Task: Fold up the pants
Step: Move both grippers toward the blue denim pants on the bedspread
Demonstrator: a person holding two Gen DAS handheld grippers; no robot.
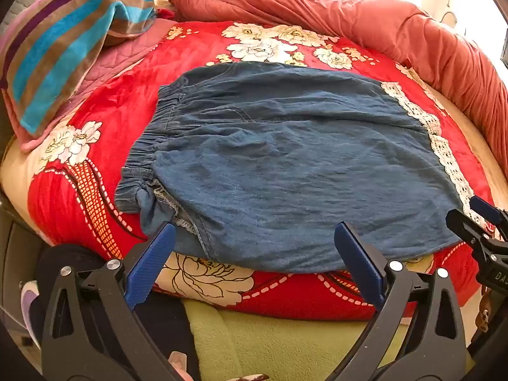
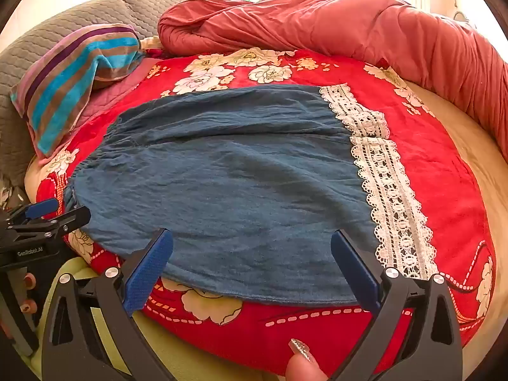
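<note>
Blue denim pants (image 1: 279, 165) lie flat on a red floral blanket (image 1: 104, 120), legs laid one over the other. The elastic waistband (image 1: 149, 146) is at the left and the white lace hems (image 1: 444, 152) at the right. My left gripper (image 1: 254, 238) is open and empty, just above the near edge of the pants by the waist end. My right gripper (image 2: 250, 244) is open and empty over the near edge of the pants (image 2: 228, 184), close to the lace trim (image 2: 390, 197). Each gripper shows in the other's view, the right one (image 1: 476, 216) and the left one (image 2: 54, 212).
A striped towel on a pillow (image 1: 63, 50) lies at the back left. A rolled coral duvet (image 1: 365, 16) runs along the back and right side. A grey quilted headboard cushion (image 2: 63, 31) is behind. A yellow-green fabric (image 1: 270, 343) lies at the bed's near edge.
</note>
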